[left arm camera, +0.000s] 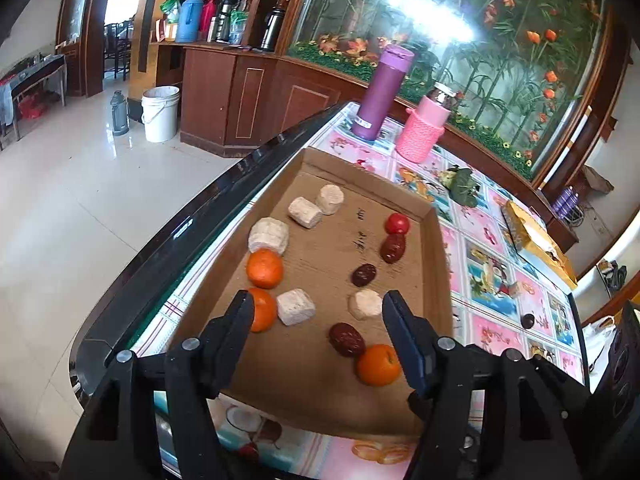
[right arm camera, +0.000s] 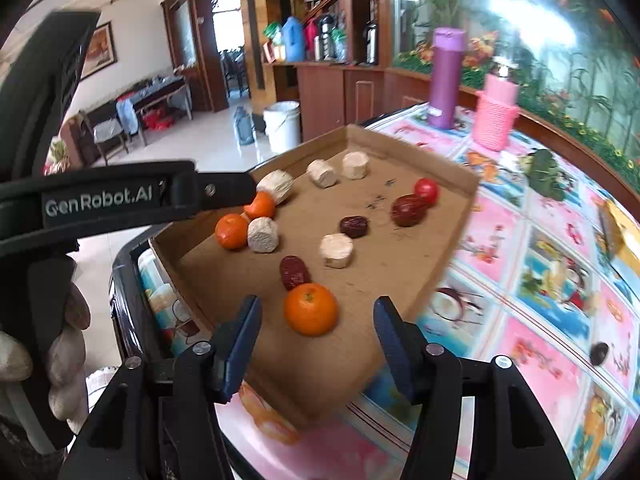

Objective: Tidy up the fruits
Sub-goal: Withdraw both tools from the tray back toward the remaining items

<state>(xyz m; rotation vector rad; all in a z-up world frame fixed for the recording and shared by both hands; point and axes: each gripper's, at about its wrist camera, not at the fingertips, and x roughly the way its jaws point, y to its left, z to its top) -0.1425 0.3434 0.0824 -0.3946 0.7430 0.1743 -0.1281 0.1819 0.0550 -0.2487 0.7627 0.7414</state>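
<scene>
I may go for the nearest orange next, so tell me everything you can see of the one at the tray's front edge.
The nearest orange is round, bright orange, glossy and finely dimpled, with a small green stem scar facing up and slightly away. It looks whole and unpeeled. It sits on the cardboard tray floor near the front edge. A dark red date lies just behind it, touching or nearly so. It sits ahead of the right gripper, whose jaws stand apart and hold nothing.

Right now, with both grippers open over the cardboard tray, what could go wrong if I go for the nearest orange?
1. The nearest orange touches a red date; closing on it may knock the date away.
2. It is round and sits near the cardboard tray's open front edge, so a glancing pad could roll it out.
3. The left gripper hovers close by; the right gripper could collide with it.
</scene>
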